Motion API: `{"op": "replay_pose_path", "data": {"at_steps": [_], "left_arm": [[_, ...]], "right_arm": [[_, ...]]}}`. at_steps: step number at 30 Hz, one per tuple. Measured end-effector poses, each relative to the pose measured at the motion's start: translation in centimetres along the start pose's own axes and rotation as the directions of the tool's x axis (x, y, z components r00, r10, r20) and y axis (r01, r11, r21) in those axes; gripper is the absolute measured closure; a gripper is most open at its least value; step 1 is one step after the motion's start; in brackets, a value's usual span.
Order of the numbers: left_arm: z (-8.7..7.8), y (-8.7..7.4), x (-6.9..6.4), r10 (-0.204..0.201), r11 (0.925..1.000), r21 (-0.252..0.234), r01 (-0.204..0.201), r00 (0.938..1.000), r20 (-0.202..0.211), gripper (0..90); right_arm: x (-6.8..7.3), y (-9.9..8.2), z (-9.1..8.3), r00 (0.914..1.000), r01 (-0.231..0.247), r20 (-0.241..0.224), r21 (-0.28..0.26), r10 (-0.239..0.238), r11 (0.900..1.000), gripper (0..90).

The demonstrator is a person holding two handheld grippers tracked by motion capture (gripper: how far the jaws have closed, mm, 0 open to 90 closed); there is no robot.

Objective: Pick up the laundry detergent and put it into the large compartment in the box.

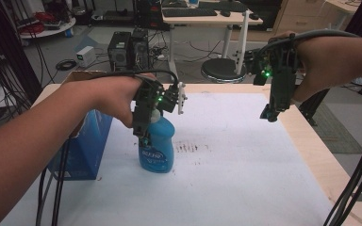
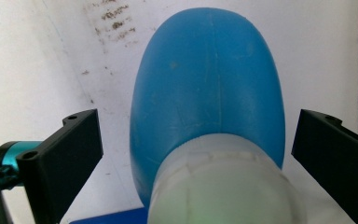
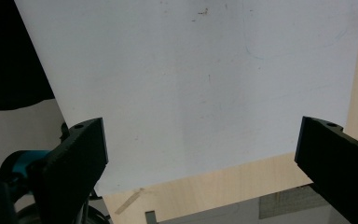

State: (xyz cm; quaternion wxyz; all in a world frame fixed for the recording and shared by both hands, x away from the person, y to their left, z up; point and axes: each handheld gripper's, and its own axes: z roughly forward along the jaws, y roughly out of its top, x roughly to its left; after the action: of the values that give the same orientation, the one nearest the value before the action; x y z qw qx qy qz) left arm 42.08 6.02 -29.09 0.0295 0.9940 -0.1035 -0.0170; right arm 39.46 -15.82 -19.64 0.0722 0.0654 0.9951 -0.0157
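The left gripper (image 2: 193, 154) has its two black jaws spread wide, one on either side of the white ribbed cap (image 2: 219, 186) of a rounded blue plastic bottle (image 2: 207, 88), with clear gaps on both sides, so nothing is pinched yet. In the high view the left gripper (image 1: 147, 123) sits right over the top of that blue plastic bottle (image 1: 159, 148), which stands upright on the white table cover (image 1: 245, 165), left of centre, just right of a blue cardboard box (image 1: 87, 146) and just left of a patch of dark smudges (image 1: 191, 147).

The bottle looks like smooth, slightly glossy plastic, likely slippery on its bulging shoulders and somewhat squashy if squeezed there. The ribbed cap or the neck under it seems the better hold: stiffer, narrower, with some grip. Its weight depends on the fill, which cannot be told.

The right gripper (image 1: 273, 106) hangs above the far right of the table, well apart, jaws spread over bare cover.
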Motion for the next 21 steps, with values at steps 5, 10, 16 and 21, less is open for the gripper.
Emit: {"op": "replay_pose_path", "data": {"at_steps": [5,10,16,21], "left_arm": [[0.11,-0.01,-0.04,-0.002,1.0000,0.005,0.002,0.9999,-0.016,1.7],[0.11,-0.01,-0.14,0.001,1.0000,0.009,-0.001,0.9994,-0.034,6.3],[0.25,-0.03,-0.13,0.005,0.9999,0.012,-0.004,0.9987,-0.051,6.5],[0.25,-0.02,-0.13,0.005,0.9999,0.015,-0.005,0.9987,-0.051,10.5]], "right_arm": [[-0.03,0.04,0.02,1.0000,0.007,-0.001,-0.003,-0.007,1.0000,1.4],[-0.01,0.10,0.02,1.0000,0.005,-0.001,0.001,-0.005,1.0000,1.4],[-0.02,0.25,0.08,1.0000,0.003,0.000,0.001,-0.003,1.0000,1.4],[-0.04,0.33,0.14,1.0000,0.009,0.000,-0.001,-0.009,1.0000,1.4]]}}
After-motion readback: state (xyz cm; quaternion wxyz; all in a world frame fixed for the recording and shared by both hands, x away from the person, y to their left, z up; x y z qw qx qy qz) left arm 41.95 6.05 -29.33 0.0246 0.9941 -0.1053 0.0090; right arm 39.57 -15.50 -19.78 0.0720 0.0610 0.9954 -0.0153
